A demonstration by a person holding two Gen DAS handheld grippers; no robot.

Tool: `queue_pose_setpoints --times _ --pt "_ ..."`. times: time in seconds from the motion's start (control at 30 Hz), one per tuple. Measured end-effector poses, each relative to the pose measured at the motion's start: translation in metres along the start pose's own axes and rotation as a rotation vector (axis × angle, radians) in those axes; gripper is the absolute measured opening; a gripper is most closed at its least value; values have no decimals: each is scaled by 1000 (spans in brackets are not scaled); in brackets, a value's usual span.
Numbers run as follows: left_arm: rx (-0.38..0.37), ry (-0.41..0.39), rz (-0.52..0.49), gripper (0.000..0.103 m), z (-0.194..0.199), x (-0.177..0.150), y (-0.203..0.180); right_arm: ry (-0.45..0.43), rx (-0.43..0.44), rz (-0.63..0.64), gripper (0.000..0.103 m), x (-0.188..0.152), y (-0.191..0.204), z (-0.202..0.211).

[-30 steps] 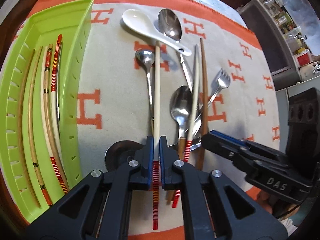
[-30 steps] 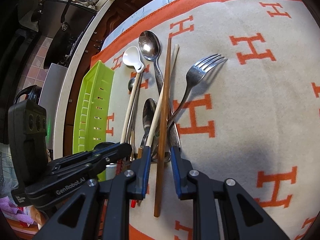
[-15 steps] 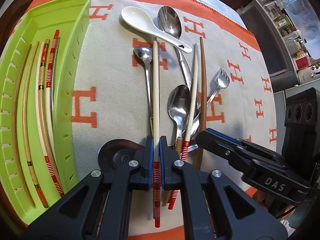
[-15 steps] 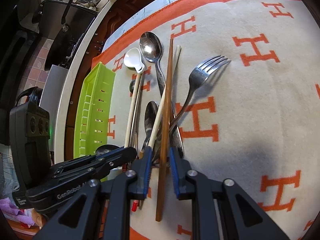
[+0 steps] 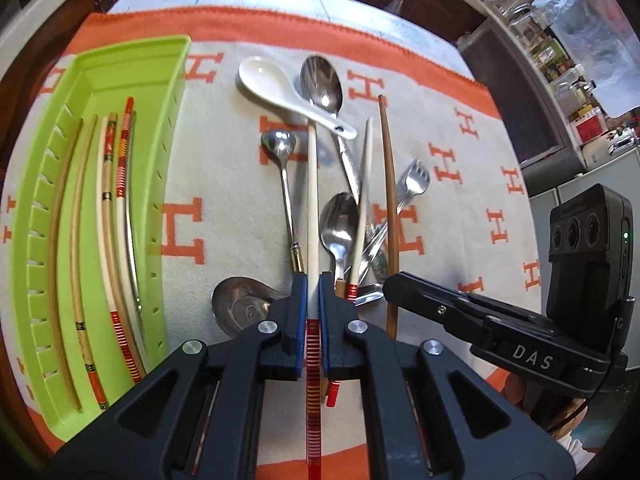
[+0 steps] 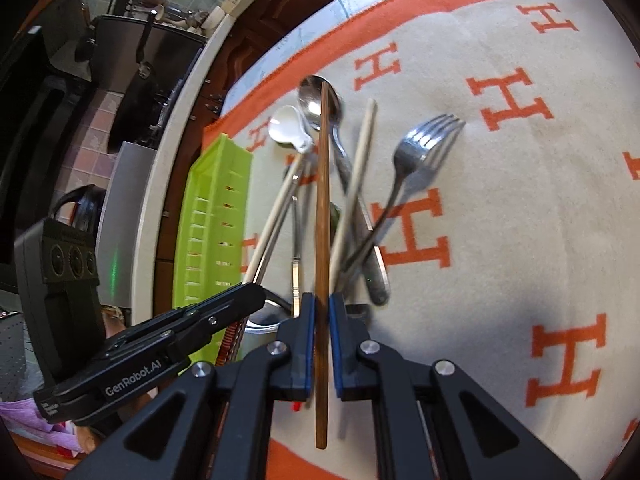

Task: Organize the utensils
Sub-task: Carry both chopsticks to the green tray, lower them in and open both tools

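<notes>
From the left wrist camera, the left hand-held gripper (image 5: 313, 280) was clamped on a cream chopstick with red and yellow bands (image 5: 312, 208), its blue pads pressing the shaft from both sides just above the striped end. The chopstick ran straight ahead, its far tip reaching the handle of a white ceramic spoon (image 5: 288, 92). To the left stood a lime-green slotted tray (image 5: 168, 128) holding several chopsticks (image 5: 112, 208) laid lengthwise. On the cream and orange H-patterned cloth (image 5: 460, 216) lay a loose pile: a large steel spoon (image 5: 322, 84), a small round-bowled spoon (image 5: 279, 146), another steel spoon (image 5: 339, 220), a fork (image 5: 414, 176), a 2nd cream chopstick (image 5: 362, 208) and a brown wooden chopstick (image 5: 387, 184). A metal spoon bowl (image 5: 240, 304) sat just left of the gripper's fingers. The right hand-held gripper (image 5: 400, 284) entered from the right, its tip at the brown chopstick.

From the right wrist camera, the right hand-held gripper (image 6: 321, 312) was closed on the brown wooden chopstick (image 6: 322, 200), which pointed forward across the bowl of the large steel spoon (image 6: 312, 100). The fork (image 6: 420, 152) lay to the right, the 2nd cream chopstick (image 6: 356, 188) between them. The white ceramic spoon (image 6: 288, 128) and the lime-green slotted tray (image 6: 216, 216) sat to the left, with the left hand-held gripper (image 6: 256, 294) beside them. This view was slightly blurred.
</notes>
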State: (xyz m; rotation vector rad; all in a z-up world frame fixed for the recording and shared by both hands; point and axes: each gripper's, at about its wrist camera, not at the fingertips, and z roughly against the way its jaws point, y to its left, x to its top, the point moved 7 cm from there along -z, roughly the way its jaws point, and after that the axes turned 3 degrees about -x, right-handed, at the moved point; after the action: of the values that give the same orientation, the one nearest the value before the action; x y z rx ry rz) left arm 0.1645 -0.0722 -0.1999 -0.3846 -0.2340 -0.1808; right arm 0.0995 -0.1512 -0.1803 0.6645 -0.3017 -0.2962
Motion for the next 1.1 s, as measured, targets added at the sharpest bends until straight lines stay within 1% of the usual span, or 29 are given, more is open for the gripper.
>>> queue_pose_setpoints --times 0.1,0.3,0.5,0.63,0.7,0.77,0.9,1.0,1.1 --pt "-22 -30 5 3 14 0 0 -8 28 -1 7 -1 10 7" --pt "-61 -75 12 3 38 -6 3 -16 42 5 7 -7 27 13" --pt "-81 -112 20 3 61 -16 9 -6 42 20 7 -15 44 14" --pt "-81 -158 31 3 84 -21 22 -4 40 47 7 -18 63 13" --pt "-63 -182 33 3 94 -22 31 -7 30 53 7 -18 71 11" --pt "-20 -216 34 3 105 -23 44 2 27 60 7 -19 83 5" --pt "42 -260 71 3 121 -25 75 26 22 91 7 -17 113 -14" --pt "104 -293 95 3 130 -27 100 34 14 116 7 -14 132 -28" --pt "142 -306 118 3 131 -28 119 40 -8 145 7 -10 147 -43"
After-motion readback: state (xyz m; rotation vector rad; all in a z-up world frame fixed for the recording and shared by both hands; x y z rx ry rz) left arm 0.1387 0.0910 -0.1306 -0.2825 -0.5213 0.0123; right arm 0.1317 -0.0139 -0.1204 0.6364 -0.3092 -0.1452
